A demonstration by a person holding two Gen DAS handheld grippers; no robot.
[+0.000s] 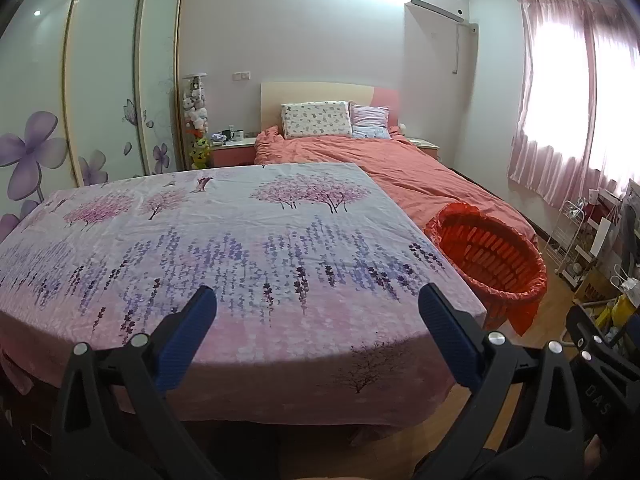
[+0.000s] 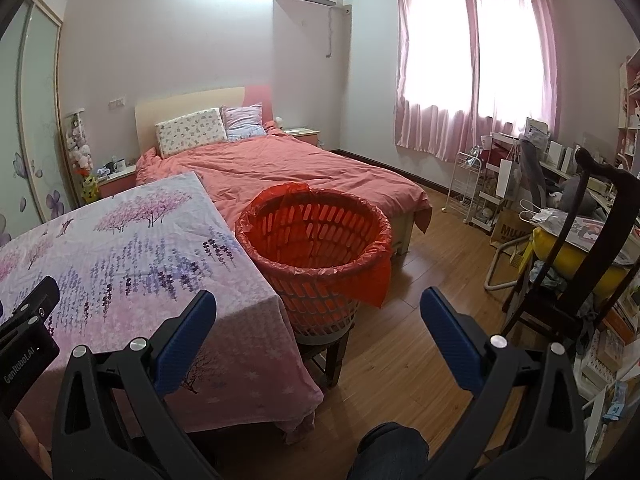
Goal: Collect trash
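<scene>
A basket lined with a red plastic bag [image 2: 316, 248] stands on a small stool at the right edge of a table covered with a floral cloth [image 2: 132, 248]. It also shows in the left wrist view [image 1: 492, 256]. I see no trash on the cloth [image 1: 224, 248]. My left gripper [image 1: 316, 312] is open and empty over the table's near edge. My right gripper [image 2: 318, 316] is open and empty, held in front of the basket and above the floor. The basket looks empty inside.
A bed with a salmon duvet [image 2: 288, 168] lies behind the table and basket. A wardrobe with flower-printed doors [image 1: 104, 92] stands at left. A dark wooden chair [image 2: 576, 264], a white rack [image 2: 466, 188] and a cluttered desk stand at right on the wooden floor [image 2: 420, 280].
</scene>
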